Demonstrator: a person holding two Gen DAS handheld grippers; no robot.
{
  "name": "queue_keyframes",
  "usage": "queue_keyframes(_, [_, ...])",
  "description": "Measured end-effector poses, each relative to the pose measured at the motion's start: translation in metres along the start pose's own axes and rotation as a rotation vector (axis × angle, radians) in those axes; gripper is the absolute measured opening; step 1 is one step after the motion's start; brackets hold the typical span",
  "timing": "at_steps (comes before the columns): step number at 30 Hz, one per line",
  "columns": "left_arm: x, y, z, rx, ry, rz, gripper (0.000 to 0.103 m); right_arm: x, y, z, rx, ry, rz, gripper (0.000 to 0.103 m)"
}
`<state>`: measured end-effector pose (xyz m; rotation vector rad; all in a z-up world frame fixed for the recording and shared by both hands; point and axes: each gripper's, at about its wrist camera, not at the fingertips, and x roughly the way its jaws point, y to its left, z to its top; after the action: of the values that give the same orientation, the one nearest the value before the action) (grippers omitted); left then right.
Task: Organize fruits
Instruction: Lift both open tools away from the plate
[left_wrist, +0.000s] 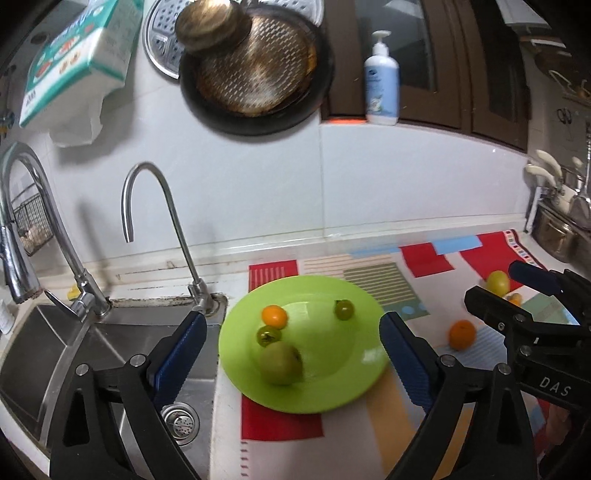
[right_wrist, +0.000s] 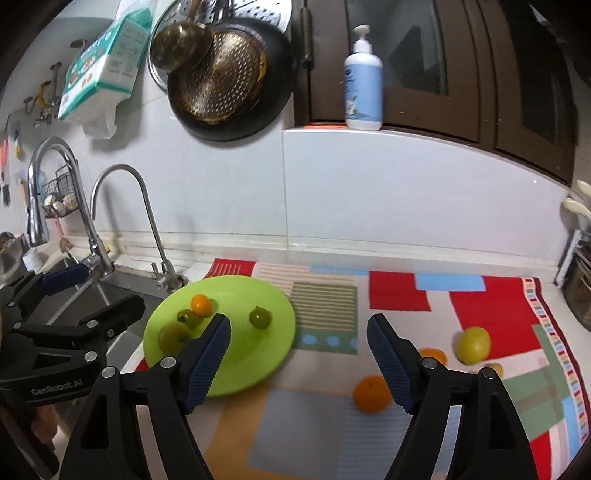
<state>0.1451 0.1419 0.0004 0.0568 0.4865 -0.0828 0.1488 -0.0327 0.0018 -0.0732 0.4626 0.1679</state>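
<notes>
A lime-green plate (left_wrist: 332, 384) (right_wrist: 258, 354) lies on a patterned mat beside the sink. On it rest a green apple (left_wrist: 281, 362) (right_wrist: 173, 336), a small orange fruit (left_wrist: 274, 316) (right_wrist: 201, 304) and two small dark-green fruits (left_wrist: 344, 309) (left_wrist: 268, 334). My left gripper (left_wrist: 291, 350) hovers open in front of the plate, nothing between its blue pads. My right gripper (right_wrist: 299, 358) is open and empty over the mat. On the mat to the right lie an orange (right_wrist: 371, 393) (left_wrist: 461, 334), a yellow-green fruit (right_wrist: 474, 345) (left_wrist: 497, 282) and smaller orange fruits partly hidden by a finger.
A steel sink (left_wrist: 48, 354) with two taps (left_wrist: 155, 229) sits left of the plate. A dark pan (left_wrist: 258, 74) and a tissue pack (left_wrist: 81, 55) hang on the white wall. A pump bottle (right_wrist: 364, 79) stands on the sill. Metal pots (left_wrist: 561, 229) stand at far right.
</notes>
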Motion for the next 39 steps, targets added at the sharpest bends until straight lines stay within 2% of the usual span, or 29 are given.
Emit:
queue_keyframes(11, [-0.04, -0.043, -0.002, -0.003, -0.052, 0.033, 0.1, -0.052, -0.038, -0.008, -0.003, -0.049, -0.038, 0.077])
queue_keyframes(21, [-0.056, -0.087, -0.002, -0.022, -0.079, 0.017, 0.1, -0.082, -0.081, -0.013, -0.012, -0.089, -0.08, 0.077])
queue_keyframes(31, [-0.052, -0.129, -0.001, 0.0, -0.101, 0.026, 0.1, -0.088, -0.12, -0.022, -0.018, -0.076, -0.108, 0.077])
queue_keyframes(39, [-0.031, -0.155, -0.007, 0.019, -0.08, 0.024, 0.1, -0.077, -0.145, -0.031, -0.05, -0.047, -0.118, 0.077])
